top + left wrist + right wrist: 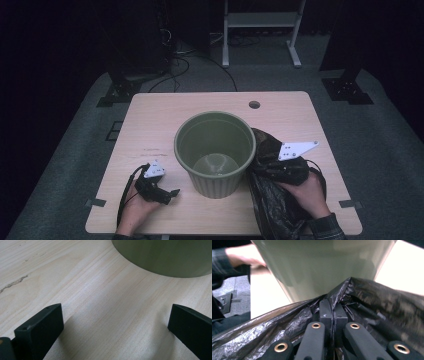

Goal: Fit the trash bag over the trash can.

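on the pale wooden table (150, 120), seen from the high view, one green ribbed bin (215, 152) is standing upright near the middle, its mouth open and its inside bare. one black plastic bag (277, 200) is lying crumpled against the bin's right side, spilling toward the near table edge. two grippers are working here. the right gripper (265, 162) is sitting on top of the bag just right of the bin, a hand (306, 192) behind it; how its jaws stand is not readable from up here. the left gripper (170, 192) is resting on the table near the bin's lower left, apart from the bin, held by the other hand (135, 207). one small round hole (254, 104) is showing in the table beyond the bin.

the left gripper view is looking along the left gripper (115, 322), whose two black jaws are standing wide apart with bare wood between them, released and holding nothing. the bin's curved wall (165, 257) is rising just ahead, a closeness the high view does not make plain.

the right gripper view is giving what the high view hides: the right gripper (333, 315) is clenched, its two jaws pressed together on a pinched fold of the black plastic bag (274, 325), right at the foot of the bin's wall (322, 267). the other hand is showing blurred left of the bin.
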{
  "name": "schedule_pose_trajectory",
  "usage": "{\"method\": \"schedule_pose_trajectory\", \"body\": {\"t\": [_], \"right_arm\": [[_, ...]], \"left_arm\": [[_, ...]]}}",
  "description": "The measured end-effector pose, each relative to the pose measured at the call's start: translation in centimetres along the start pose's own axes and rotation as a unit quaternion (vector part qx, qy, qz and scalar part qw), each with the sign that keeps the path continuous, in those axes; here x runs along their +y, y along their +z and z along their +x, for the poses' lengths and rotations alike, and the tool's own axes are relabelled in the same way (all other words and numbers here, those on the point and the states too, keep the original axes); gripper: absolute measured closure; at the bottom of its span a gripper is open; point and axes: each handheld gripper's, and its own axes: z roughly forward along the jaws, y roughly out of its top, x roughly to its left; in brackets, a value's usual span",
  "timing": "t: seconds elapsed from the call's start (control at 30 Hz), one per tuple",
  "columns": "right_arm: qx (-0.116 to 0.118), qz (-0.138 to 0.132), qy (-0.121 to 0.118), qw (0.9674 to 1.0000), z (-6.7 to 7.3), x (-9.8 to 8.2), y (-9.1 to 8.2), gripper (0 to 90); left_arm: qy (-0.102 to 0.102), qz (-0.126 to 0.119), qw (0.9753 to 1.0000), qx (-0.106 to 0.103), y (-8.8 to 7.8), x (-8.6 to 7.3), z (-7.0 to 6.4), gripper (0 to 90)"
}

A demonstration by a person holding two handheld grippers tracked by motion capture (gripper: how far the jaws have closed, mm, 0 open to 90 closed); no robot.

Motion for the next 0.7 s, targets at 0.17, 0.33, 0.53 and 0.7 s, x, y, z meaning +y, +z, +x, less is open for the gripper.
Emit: {"method": "schedule_pose_trajectory", "body": {"t": [0.17, 0.33, 0.53, 0.7], "right_arm": [[0.013, -0.019, -0.025, 0.9994, 0.6, 1.5, -1.5, 89.2], [0.035, -0.033, -0.043, 0.9979, 0.9, 2.4, -2.8, 89.3], [0.05, -0.048, -0.067, 0.9953, 1.6, 3.6, -4.1, 89.2], [0.056, -0.059, -0.089, 0.9927, 2.1, 5.4, -4.7, 89.0]], "left_arm": [[0.0, 0.0, 1.0, 0.0, 0.0, 0.0, 0.0, 0.0], [0.0, 0.0, 1.0, 0.0, 0.0, 0.0, 0.0, 0.0], [0.0, -0.001, 1.0, 0.0, 0.0, 0.0, 0.0, 0.0], [0.0, -0.001, 1.0, 0.0, 0.0, 0.0, 0.0, 0.0]]}}
